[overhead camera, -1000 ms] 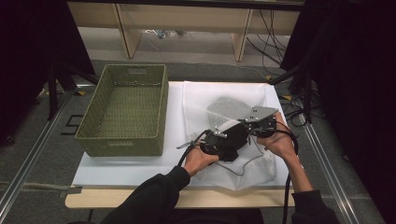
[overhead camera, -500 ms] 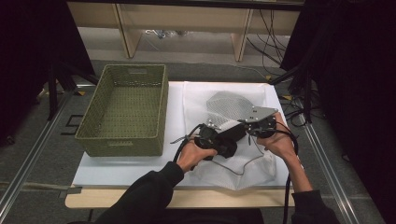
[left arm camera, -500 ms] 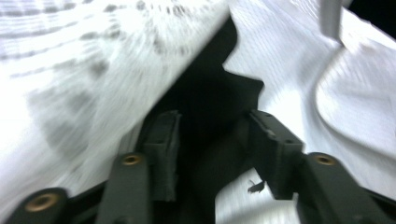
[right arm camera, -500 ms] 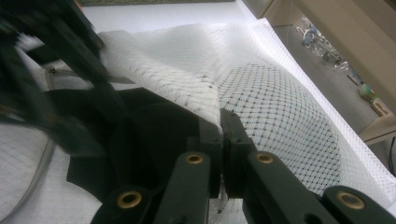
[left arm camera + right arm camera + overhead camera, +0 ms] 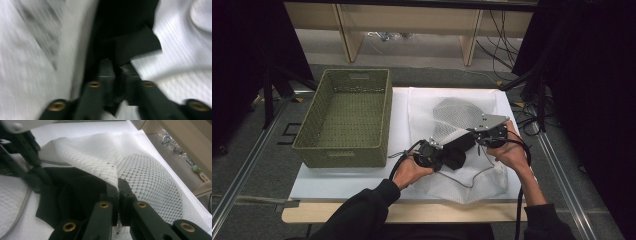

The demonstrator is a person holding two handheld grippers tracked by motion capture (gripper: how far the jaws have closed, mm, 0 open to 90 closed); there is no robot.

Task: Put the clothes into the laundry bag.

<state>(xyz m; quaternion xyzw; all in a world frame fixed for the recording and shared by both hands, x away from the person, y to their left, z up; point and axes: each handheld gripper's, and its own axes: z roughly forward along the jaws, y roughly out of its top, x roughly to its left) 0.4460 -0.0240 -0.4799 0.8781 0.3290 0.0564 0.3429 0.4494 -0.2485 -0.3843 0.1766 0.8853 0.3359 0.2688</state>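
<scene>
- Woven baskets: 1, green basket (image 5: 344, 117), on the white table cover.
- White mesh bags: 1, mesh bag (image 5: 452, 117), lying right of the basket.
- Dark cloth items: 1, black cloth (image 5: 457, 150), at the bag's mouth.
- Handheld grippers: 2, left gripper (image 5: 439, 156) and right gripper (image 5: 472, 135).
- Hands: 2, left hand (image 5: 409, 171), right hand (image 5: 509, 152).
- Tables: 1, table (image 5: 362, 212).
</scene>
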